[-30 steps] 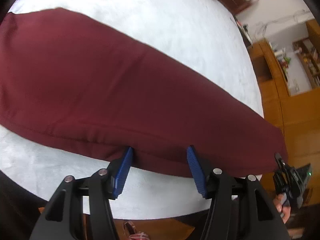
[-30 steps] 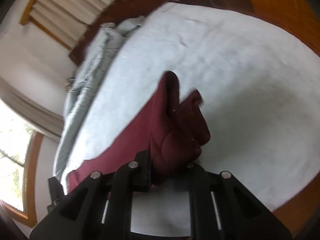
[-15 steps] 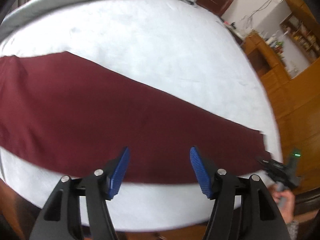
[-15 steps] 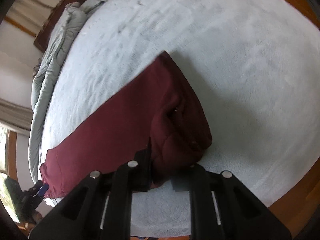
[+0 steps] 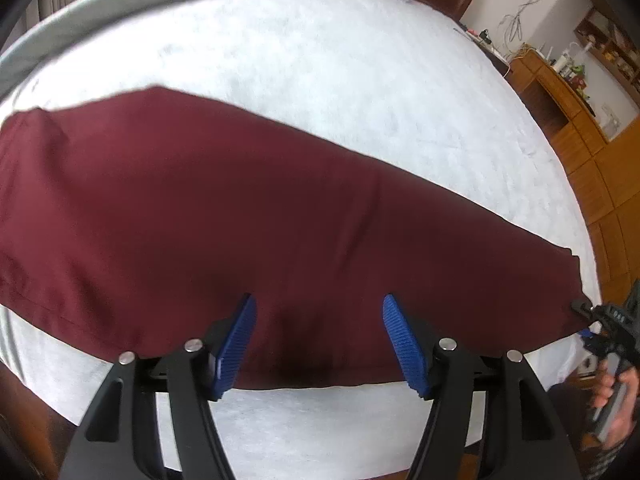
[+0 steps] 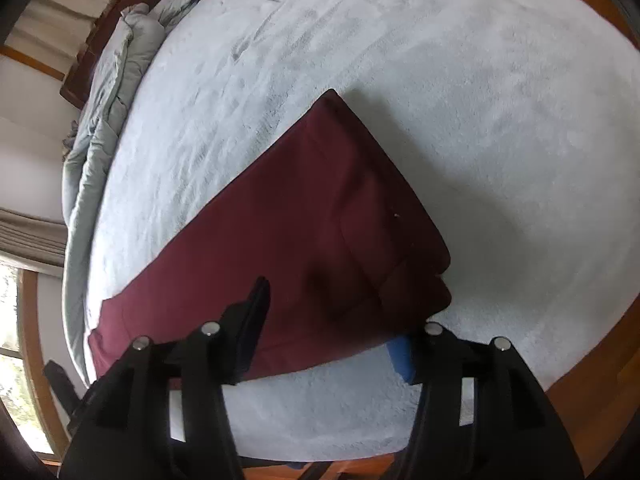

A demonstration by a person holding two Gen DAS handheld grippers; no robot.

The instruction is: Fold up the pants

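Left wrist view: the pants [image 5: 256,216], maroon, lie flat and lengthwise across the pale bedspread [image 5: 360,72], already doubled leg on leg by the look of the single long band. The near long edge runs close to the bed's front edge. The left gripper [image 5: 318,340] hangs just above that near edge around mid-length, blue pads [image 5: 236,344] spread wide, nothing between them. At far right the right gripper [image 5: 612,320] shows at the band's end, held in a hand [image 5: 616,392].

Right wrist view: the right gripper [image 6: 332,328] is at one end of the pants [image 6: 320,220], fingers parted wide; the cloth lies on the bedspread [image 6: 480,80] between and beyond them, not pinched. A seam or pocket line shows on this end, so probably the waist, though I cannot be sure. A grey duvet [image 6: 108,92] is bunched along the far side, well apart from the pants.

Judgement: both tools free, cloth laid out; the next step is likely the crosswise fold, end to end.

To do it well:
- Pinch both layers at the end corner, not the top one alone.
- Lift only enough to clear the cloth; carry straight along the band.
- Match long edges before letting go.
- Mind the near edge: a drag toward the front could pull the cloth off the bed.
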